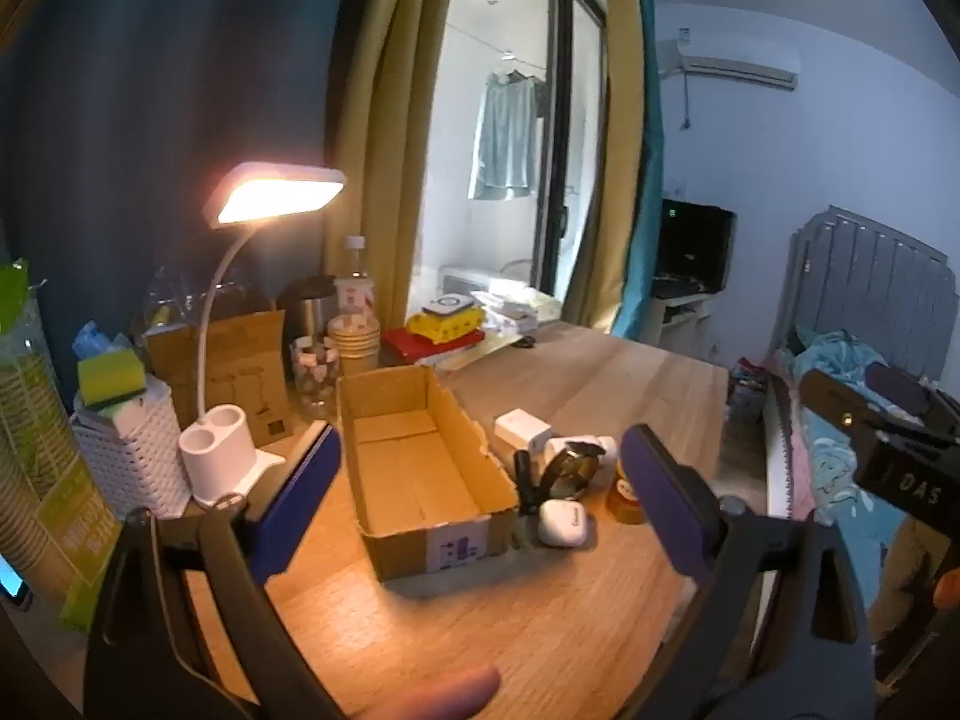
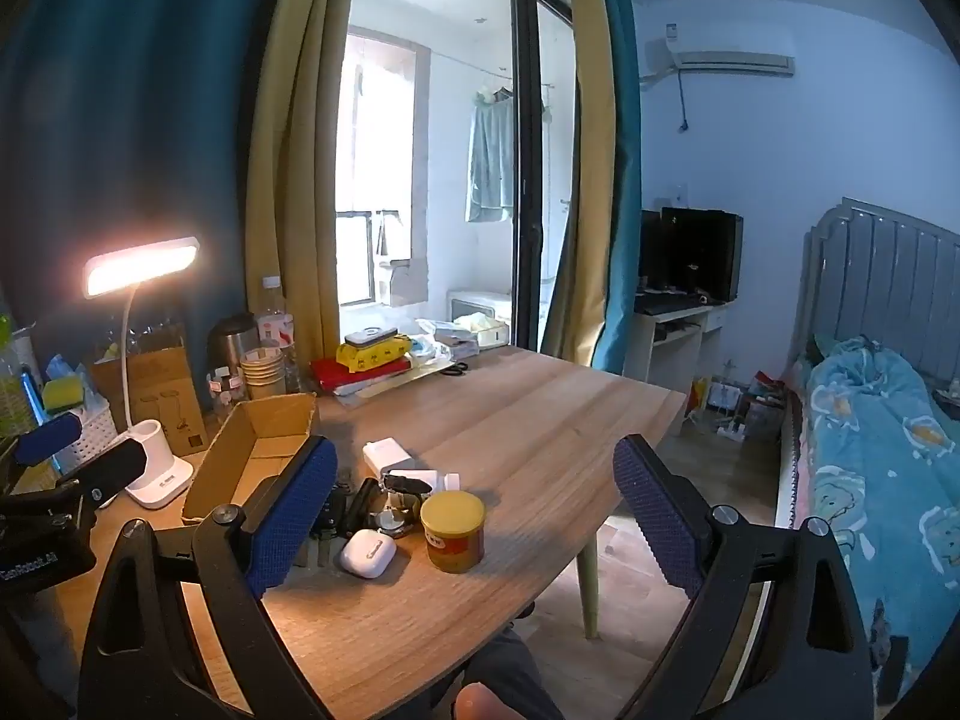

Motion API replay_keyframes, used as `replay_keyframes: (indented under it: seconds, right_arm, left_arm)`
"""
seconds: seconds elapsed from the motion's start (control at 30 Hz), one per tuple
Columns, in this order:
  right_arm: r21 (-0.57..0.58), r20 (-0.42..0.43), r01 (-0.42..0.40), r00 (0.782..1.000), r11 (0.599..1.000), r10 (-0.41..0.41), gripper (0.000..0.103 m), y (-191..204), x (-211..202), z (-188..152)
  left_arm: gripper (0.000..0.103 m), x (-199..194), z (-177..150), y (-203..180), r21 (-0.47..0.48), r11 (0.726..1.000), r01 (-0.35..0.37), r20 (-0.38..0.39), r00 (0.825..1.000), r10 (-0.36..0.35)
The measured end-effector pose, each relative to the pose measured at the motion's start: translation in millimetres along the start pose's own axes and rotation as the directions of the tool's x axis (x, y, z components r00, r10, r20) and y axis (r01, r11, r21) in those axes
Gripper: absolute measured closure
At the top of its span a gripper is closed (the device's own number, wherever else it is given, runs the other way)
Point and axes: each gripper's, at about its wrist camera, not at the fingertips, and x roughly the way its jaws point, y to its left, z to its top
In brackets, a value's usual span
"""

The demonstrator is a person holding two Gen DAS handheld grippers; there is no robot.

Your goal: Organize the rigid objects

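Wooden desk (image 2: 540,420): open cardboard box (image 1: 420,468), small yellow-lidded jar (image 2: 453,531) alongside.

Desk lamp (image 1: 273,192) lit, white base on wooden table (image 2: 540,408). White woven basket (image 1: 129,450) holds yellow-green sponge (image 1: 111,375) (left edge). Paper cup stack (image 1: 354,342) beside steel kettle (image 1: 309,303). Air conditioner (image 2: 729,63) on wall. Bed (image 2: 882,432) with blue quilt at right.

Left gripper (image 2: 48,450) body, near left edge: white lettering "GenRobot.AI".
Right gripper (image 1: 888,420) body, far right: upside-down letters "DAS".
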Motion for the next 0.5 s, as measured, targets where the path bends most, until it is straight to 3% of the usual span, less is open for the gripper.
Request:
replay_keyframes:
  seconds: [0.2, 0.5]
  right_arm:
    - [0.003, 0.005, -0.004, 1.0, 1.0, 0.004, 0.008, 0.0, 0.9, -0.4]
    - [0.004, 0.004, -0.013, 1.0, 1.0, 0.013, 0.008, 9.0, -0.2, -1.5]
  left_arm:
    - [0.008, -1.3, -6.4, 24.6, -0.007, 1.0, 0.016, -0.007, 1.0, -0.016]
    - [0.008, 6.7, -4.2, 7.2, -0.015, 1.0, -0.026, -0.035, 0.999, 0.026]
